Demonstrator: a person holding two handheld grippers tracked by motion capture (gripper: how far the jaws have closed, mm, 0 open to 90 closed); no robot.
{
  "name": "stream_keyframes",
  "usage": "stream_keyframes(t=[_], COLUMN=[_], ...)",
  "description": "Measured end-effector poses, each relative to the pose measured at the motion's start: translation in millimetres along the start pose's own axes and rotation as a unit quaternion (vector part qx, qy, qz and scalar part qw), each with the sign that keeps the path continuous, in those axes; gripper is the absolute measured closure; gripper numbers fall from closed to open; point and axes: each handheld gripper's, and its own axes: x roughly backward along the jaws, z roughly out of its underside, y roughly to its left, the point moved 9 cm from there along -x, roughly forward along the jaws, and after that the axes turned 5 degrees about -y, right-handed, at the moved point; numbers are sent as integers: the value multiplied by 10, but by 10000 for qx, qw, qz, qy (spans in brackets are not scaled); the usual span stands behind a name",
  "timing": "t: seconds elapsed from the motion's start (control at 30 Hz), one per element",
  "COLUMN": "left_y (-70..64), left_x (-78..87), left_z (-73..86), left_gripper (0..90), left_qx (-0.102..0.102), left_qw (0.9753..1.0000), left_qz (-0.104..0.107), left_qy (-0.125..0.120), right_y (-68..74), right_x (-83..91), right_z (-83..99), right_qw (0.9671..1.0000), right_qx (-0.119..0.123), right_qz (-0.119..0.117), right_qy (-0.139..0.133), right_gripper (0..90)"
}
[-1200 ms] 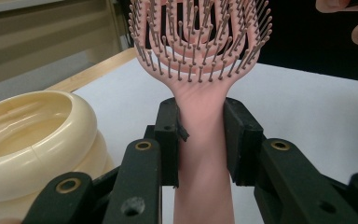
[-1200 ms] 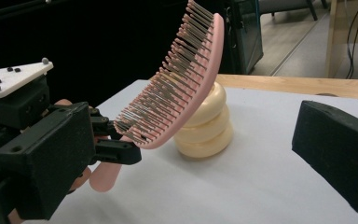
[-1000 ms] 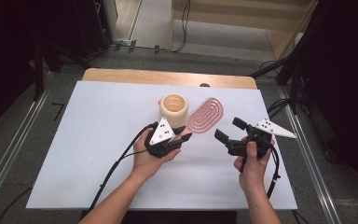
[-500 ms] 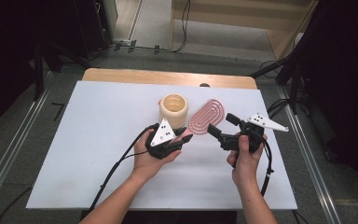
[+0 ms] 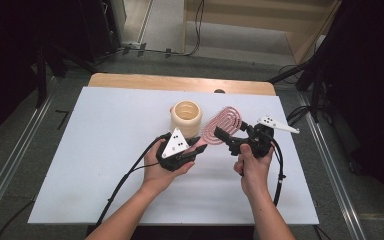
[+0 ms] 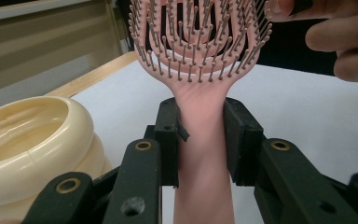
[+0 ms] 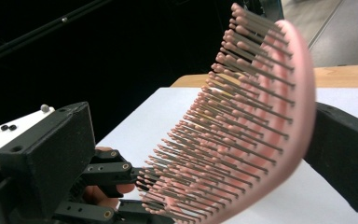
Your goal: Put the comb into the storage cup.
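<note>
The pink brush (image 5: 222,126) is held up off the bench (image 5: 100,150), between the two grippers near the bench's middle. The left gripper (image 5: 196,148) clamps its handle: in the left gripper view both black fingers (image 6: 168,140) press against the sides of the handle just below the head, bristles (image 6: 200,42) facing the camera. The right gripper (image 5: 223,137) reaches the brush head from the other side. In the right gripper view its fingers (image 7: 51,158) stand wide apart with the curved head (image 7: 242,126) between them, one finger behind the head's back and the other well clear in front of the bristle tips; whether the far finger touches the brush cannot be told. Just beside the brush, to its left in the high view, a cream ringed cup (image 5: 186,117) stands upright on the white bench.
</note>
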Motion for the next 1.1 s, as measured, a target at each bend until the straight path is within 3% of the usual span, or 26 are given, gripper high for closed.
stream_keyframes(t=[0.07, 0.23, 0.37, 0.53, 0.93, 1.1], left_y=[0, 5, 8, 13, 1, -14], left_x=[4, 11, 12, 13, -10, -22], left_z=[-6, -13, -16, -22, -4, 5], left_gripper=[704, 704, 704, 704, 704, 704], left_qx=[10, -20, -36, -48, -91, -102], left_qw=[10000, 10000, 10000, 10000, 9999, 9999], left_qz=[-6, -17, -27, -39, -73, -73], left_qy=[-21, -38, -42, -54, -28, -21], right_y=[7, -14, -24, -43, -74, -53], right_x=[-12, -68, -102, -131, -152, -157], right_z=[1, 20, 44, 66, 86, 124], right_qw=[10000, 9995, 9990, 9983, 9955, 9953], right_qx=[-27, -207, -324, -483, -936, -953], right_qz=[6, 238, 252, 249, 102, 58], right_qy=[8, 85, 149, 211, 145, 167], right_gripper=[0, 117, 187, 291, 427, 461])
